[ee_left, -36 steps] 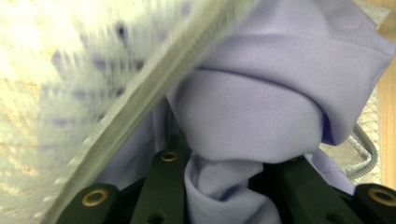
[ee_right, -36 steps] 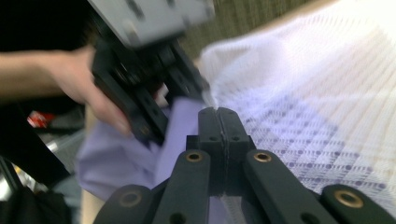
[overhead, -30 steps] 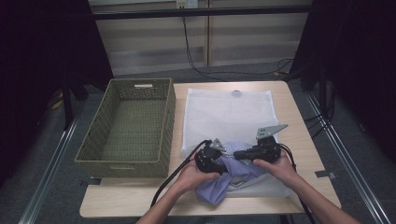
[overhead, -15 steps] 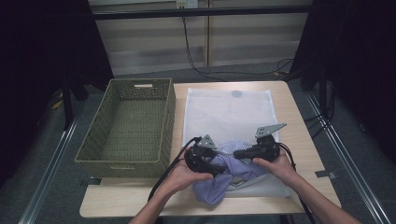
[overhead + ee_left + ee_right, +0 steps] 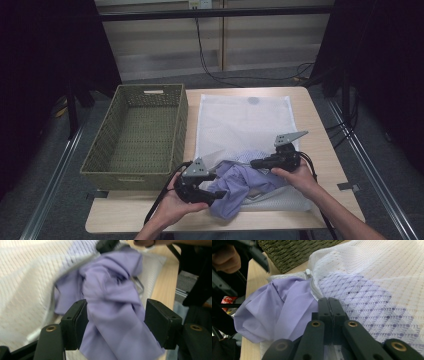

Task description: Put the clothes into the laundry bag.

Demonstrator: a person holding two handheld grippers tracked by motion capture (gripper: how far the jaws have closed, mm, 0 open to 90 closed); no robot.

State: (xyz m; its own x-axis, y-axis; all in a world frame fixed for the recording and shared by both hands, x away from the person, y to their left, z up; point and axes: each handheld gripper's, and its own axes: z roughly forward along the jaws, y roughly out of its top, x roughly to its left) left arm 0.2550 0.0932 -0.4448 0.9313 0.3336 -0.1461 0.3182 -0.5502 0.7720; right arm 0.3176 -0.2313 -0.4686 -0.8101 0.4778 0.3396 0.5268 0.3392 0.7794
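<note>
While the lavender cloth (image 5: 235,187) spills from the white mesh bag (image 5: 245,120) low in the high view's centre, the left gripper (image 5: 207,192) stands spread around it, and the right gripper (image 5: 257,163) is pinched on the bag's edge.
</note>
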